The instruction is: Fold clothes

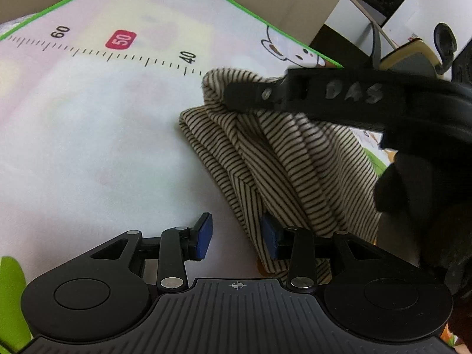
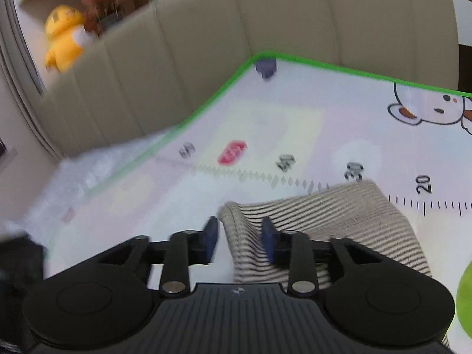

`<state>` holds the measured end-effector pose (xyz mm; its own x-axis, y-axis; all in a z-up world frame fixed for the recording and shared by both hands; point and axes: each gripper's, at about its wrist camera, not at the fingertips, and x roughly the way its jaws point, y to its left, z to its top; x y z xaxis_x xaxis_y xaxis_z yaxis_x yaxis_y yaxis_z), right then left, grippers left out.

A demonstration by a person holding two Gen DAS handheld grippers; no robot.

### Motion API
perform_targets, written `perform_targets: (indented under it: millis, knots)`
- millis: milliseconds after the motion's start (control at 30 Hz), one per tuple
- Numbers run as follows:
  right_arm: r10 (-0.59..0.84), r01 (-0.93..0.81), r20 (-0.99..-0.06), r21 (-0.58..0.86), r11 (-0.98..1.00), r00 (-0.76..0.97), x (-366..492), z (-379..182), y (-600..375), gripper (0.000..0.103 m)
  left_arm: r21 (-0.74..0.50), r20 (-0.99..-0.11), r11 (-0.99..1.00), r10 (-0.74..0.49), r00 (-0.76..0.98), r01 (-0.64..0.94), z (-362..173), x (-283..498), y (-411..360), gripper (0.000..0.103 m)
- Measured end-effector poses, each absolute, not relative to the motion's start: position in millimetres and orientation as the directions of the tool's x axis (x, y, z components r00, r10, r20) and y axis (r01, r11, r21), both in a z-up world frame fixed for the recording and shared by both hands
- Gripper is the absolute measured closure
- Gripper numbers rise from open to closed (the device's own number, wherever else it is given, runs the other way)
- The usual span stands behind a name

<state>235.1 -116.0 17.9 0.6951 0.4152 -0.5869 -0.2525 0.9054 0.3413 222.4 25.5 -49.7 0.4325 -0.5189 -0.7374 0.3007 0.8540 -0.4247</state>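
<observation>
A cream garment with thin dark stripes [image 1: 265, 153] lies bunched in folds on a pale play mat [image 1: 88, 132]. My left gripper [image 1: 237, 236] is open at the garment's near end. The cloth edge drapes against its right blue pad [image 1: 270, 236], and bare mat shows beside the left pad. A black finger [image 1: 250, 97] of my right gripper reaches over the garment's far end. In the right wrist view, my right gripper [image 2: 239, 236] is open astride a corner of the striped garment [image 2: 339, 215], with its left pad clear of the cloth.
The mat [image 2: 265, 135] has a green border, a printed ruler and a cartoon bear [image 2: 427, 109]. A beige sofa [image 2: 236, 29] backs the mat, with a yellow plush toy [image 2: 63, 44] beyond it. A black-gloved hand [image 1: 413, 191] holds the right gripper. Furniture stands at the far right.
</observation>
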Motion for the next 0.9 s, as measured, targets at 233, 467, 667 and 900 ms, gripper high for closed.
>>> perform_targets:
  millis: [233,467,667,900]
  knots:
    - [0.353,-0.377,-0.544,0.071,0.923,0.761,162.7,47.4,-119.8,0.042,-0.438,-0.736,0.851,-0.525,0.428,0.291,-49.7,225.2,27.3,0.057]
    - [0.247,-0.434,-0.612,-0.177,0.883,0.752,98.6,4.1,-103.1,0.033,-0.459,-0.733,0.852,-0.523,0.434,0.251,-48.6,227.3,35.6,0.057]
    - [0.182,-0.433,-0.614,-0.288,0.854,0.768,98.0,-3.0,-105.3,0.075,-0.489,-0.714,0.834,-0.551,0.432,0.256,-48.0,226.0,36.4,0.056]
    - [0.242,-0.356,-0.572,-0.094,0.930,0.784,113.6,36.7,-138.9,0.092,-0.515,-0.693,0.812,-0.583,0.424,0.274,-47.0,224.5,34.6,0.064]
